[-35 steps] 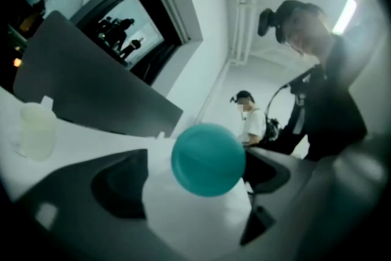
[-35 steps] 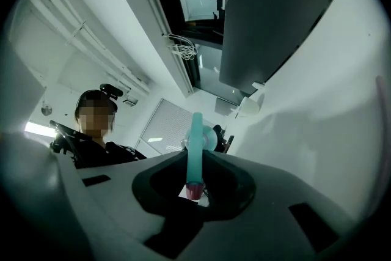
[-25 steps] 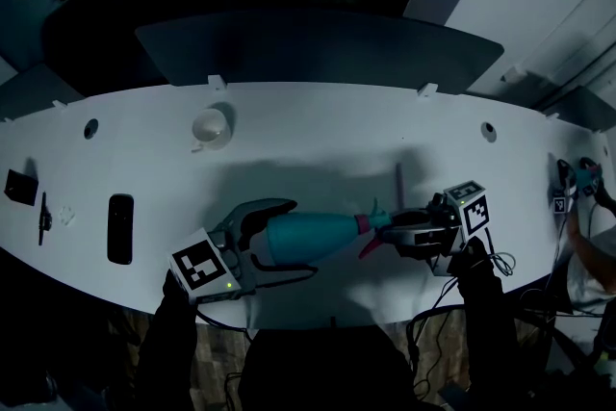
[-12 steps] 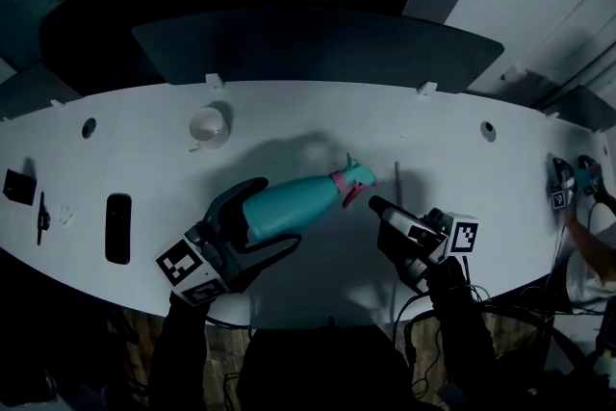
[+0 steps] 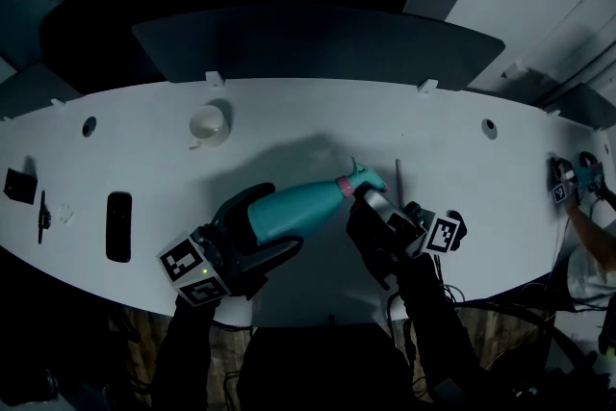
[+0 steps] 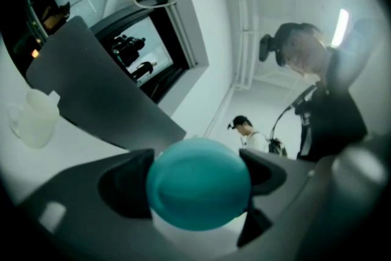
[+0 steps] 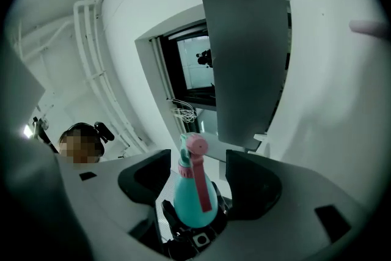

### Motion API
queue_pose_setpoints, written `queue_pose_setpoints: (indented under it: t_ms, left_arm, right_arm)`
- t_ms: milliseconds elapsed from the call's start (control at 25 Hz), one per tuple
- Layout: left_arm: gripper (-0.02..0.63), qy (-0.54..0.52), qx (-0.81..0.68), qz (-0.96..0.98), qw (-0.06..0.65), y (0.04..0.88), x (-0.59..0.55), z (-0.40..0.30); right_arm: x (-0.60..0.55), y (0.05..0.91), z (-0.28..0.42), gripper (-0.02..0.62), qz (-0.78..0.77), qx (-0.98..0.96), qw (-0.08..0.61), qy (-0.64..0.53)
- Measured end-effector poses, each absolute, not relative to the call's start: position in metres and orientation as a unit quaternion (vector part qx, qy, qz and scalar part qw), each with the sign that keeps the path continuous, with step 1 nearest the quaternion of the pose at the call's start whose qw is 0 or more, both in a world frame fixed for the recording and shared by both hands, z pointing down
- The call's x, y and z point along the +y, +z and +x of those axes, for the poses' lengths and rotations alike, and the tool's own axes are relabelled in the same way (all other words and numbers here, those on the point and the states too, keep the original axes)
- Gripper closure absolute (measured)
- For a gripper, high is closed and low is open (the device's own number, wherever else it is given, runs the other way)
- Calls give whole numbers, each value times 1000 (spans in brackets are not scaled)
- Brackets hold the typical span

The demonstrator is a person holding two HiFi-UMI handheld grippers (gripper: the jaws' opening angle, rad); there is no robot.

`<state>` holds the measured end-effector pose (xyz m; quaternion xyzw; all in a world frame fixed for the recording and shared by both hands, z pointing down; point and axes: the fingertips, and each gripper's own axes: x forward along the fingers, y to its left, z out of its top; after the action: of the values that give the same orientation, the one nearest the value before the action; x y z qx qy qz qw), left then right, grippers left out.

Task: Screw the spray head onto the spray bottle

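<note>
Left gripper: lower left of the head view; jaws spread wide and clamped on the rounded base of the spray bottle, a pad on each flank.
Right gripper: lower centre; jaws just been opening, now wide, gripping nothing.
Spray bottle: teal, mid-frame, slanting up to the right.
Spray head: on the bottle's neck, between the right jaws with a gap either side; probably untouched.
Mug: upper left on the white table, well apart.
</note>
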<state>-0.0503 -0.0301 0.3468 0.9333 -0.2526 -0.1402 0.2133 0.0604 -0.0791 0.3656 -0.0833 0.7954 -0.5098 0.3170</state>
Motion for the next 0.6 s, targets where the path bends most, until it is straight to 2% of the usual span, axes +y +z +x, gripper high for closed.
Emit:
queue_pose_setpoints:
  t_ms: [200, 480, 560, 600]
  left_arm:
    - [169, -88, -254, 945, 185, 354, -24, -30]
    - [169, -126, -291, 930, 185, 356, -37, -44]
    - [169, -128, -288, 931, 186, 357, -36, -47]
    - [169, -127, -285, 932, 186, 357, -35, -46]
  right_arm:
    - [-77, 355, 33, 338, -93, 820, 282, -490]
    - [-86, 358, 40, 350, -136, 792, 313, -506]
    - [-87, 360, 43, 376, -138, 782, 324, -513]
    - [-88, 361, 45, 409, -140, 780, 326, -516]
